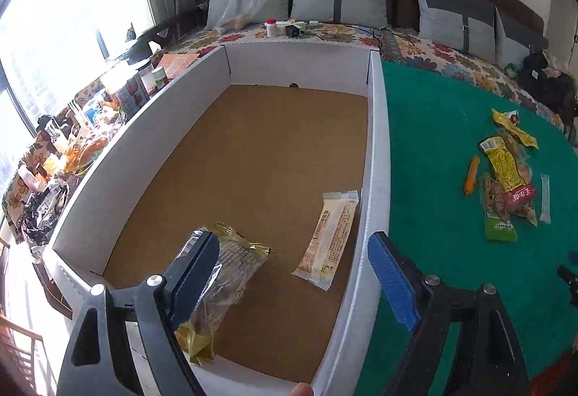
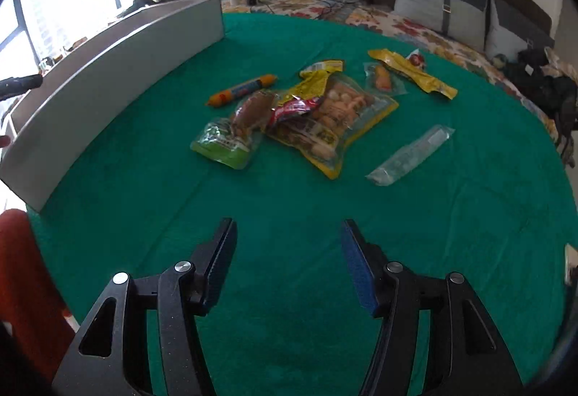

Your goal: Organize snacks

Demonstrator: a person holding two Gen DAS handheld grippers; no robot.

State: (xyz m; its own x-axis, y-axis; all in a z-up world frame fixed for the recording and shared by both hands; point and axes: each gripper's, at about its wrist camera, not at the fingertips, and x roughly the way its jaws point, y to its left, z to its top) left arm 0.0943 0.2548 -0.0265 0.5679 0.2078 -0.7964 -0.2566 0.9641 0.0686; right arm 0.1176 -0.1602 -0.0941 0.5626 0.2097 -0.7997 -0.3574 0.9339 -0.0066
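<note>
Left tongs (image 1: pixel 294 273) released above the box (image 1: pixel 375 150), gold packet (image 1: pixel 220 273) dropped; right tongs (image 2: pixel 289 262) empty, next the snack pile (image 2: pixel 300 114) mid-frame.

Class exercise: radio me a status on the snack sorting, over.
Left gripper open over box, gold packet at its left finger. Right gripper open, empty. Snack pile waiting on green cloth. Path clear.

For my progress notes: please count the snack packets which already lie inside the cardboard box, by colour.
Gold and clear packet: 1
White packet: 1
Total in the cardboard box: 2
</note>
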